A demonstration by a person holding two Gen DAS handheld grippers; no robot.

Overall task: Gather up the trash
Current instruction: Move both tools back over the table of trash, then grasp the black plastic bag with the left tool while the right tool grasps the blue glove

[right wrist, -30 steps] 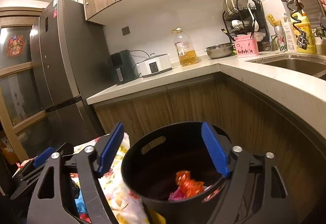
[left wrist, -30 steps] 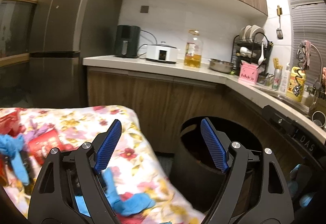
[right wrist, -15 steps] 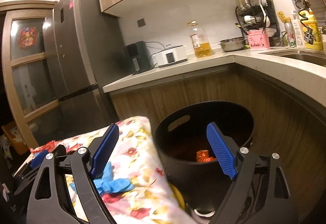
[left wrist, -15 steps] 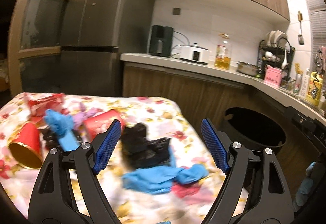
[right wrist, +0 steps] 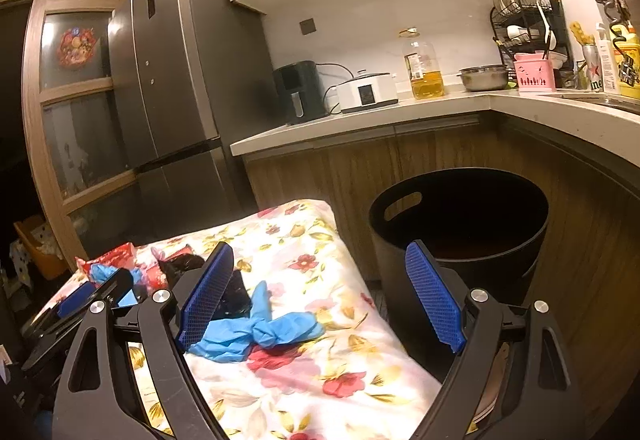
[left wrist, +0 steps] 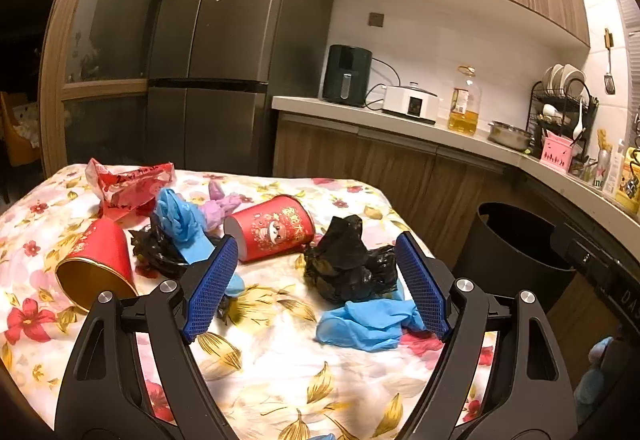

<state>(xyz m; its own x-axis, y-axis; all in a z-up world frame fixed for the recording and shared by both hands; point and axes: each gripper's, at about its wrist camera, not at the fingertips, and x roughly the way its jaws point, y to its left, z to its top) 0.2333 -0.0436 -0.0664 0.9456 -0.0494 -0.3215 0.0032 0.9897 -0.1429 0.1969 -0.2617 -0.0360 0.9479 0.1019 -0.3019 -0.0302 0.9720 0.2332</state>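
Trash lies on a floral tablecloth (left wrist: 280,372). In the left wrist view I see a crumpled black bag (left wrist: 348,268), a blue glove (left wrist: 368,324), a red paper cup on its side (left wrist: 272,228), a second red cup (left wrist: 96,264), another blue glove (left wrist: 184,224) and a red wrapper (left wrist: 128,183). My left gripper (left wrist: 316,288) is open and empty, just short of the black bag. My right gripper (right wrist: 320,308) is open and empty above the table's right edge, with the blue glove (right wrist: 260,328) near its left finger. The black bin (right wrist: 460,236) stands right of the table.
Wooden cabinets and a counter (right wrist: 400,115) run behind the bin, with an air fryer (left wrist: 346,75), cooker, oil bottle and dish rack on it. A dark fridge (left wrist: 224,51) stands behind the table. The bin (left wrist: 516,244) is also in the left wrist view.
My left gripper has swung left from the bin to face the trash on the table. My right gripper has drawn back from over the bin toward the table edge. Both stayed open.
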